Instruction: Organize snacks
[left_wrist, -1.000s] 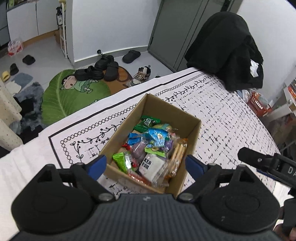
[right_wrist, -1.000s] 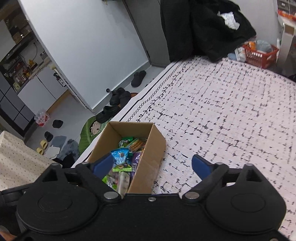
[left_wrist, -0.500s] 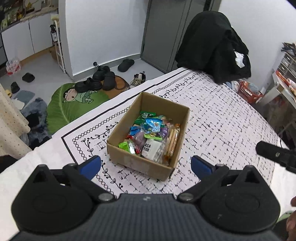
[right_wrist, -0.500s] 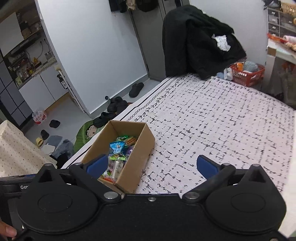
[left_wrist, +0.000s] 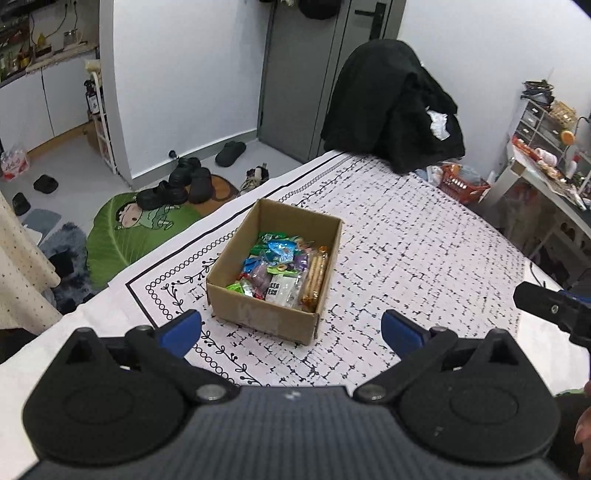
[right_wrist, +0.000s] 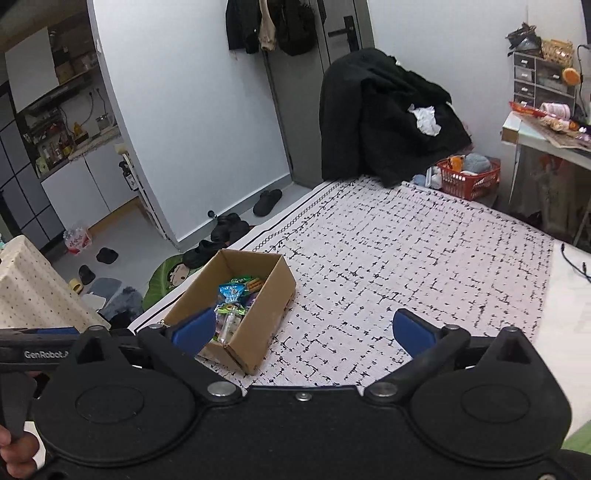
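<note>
Pulled way back from the cardboard box (left_wrist: 273, 273) compared to a second ago, when the left gripper (left_wrist: 291, 331) was hanging right over the snacks (left_wrist: 282, 271) with blue fingertips straddling the near wall; now sitting clear of the box on the near side, with patterned cloth showing between. Same story on the right gripper (right_wrist: 303, 330): raised and backed off, so more of the room fits in. Box itself hasn't budged, still on the black-and-white tablecloth (left_wrist: 406, 251) near the bordered edge of the counter, packed with wrapped snacks, a white packet and a pack of long biscuits along the right wall. Left view looks straight down into the box and catches the tip of the right gripper poking in at the right edge. Right view sees the box from the side, off to the left, partly behind its left blue fingertip (right_wrist: 194, 328), plus the left gripper's handle at the left edge with a bit of hand under it. Both grippers spread wide, holding nothing, angled down toward the cloth. Black coat (right_wrist: 384, 114) draped past the far end of the counter, red basket (right_wrist: 469, 181) beside it.
</note>
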